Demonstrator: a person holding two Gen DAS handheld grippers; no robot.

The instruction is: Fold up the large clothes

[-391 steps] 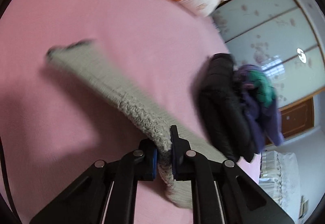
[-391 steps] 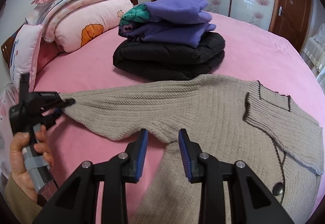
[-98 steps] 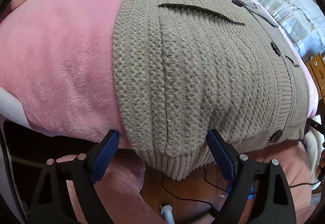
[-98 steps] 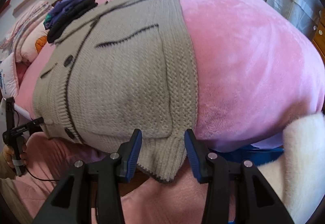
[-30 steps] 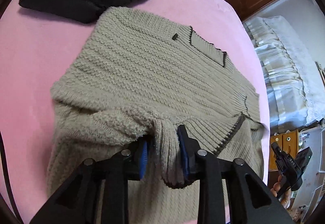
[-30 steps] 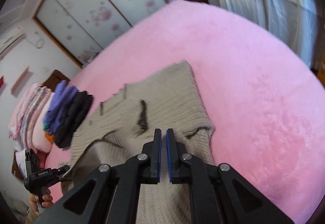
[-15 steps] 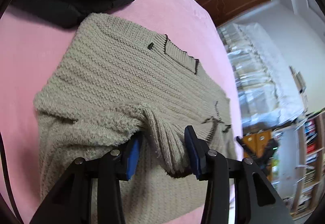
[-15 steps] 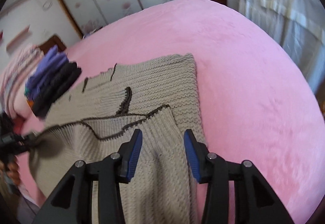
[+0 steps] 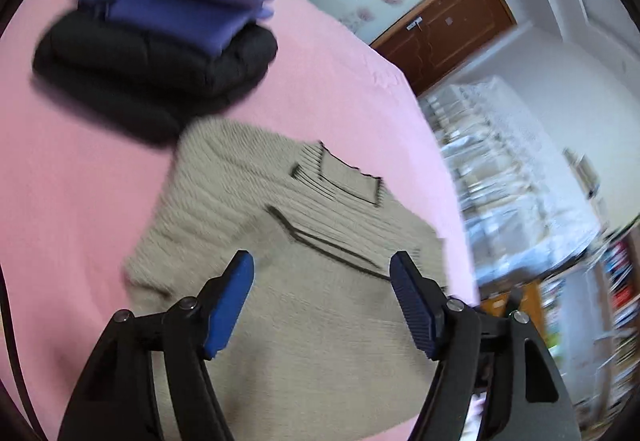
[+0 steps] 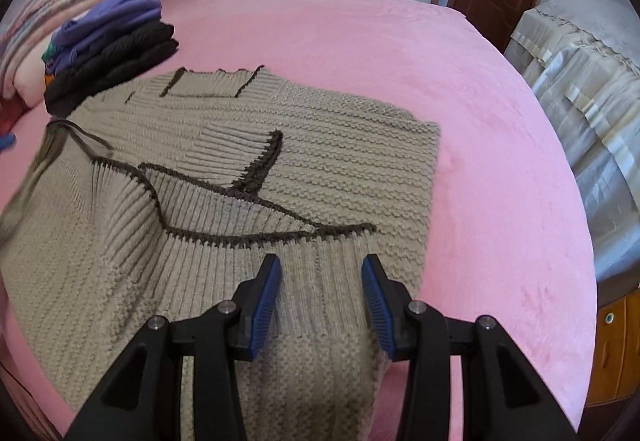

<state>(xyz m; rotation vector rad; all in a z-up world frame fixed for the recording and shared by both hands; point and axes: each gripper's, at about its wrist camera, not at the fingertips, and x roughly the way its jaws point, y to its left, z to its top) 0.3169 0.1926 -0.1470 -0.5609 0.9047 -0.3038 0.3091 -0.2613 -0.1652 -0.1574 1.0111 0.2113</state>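
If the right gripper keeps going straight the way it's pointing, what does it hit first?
Most likely the beige cardigan: the open right gripper points along its folded, dark-trimmed hem. How high it hovers above the knit is unclear.

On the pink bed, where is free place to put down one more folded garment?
Bare pink bed lies right of the beige cardigan, toward the draped furniture, and behind it toward the wardrobe doors. The back-left corner is crowded: the purple and black stack nearly meets the cardigan.
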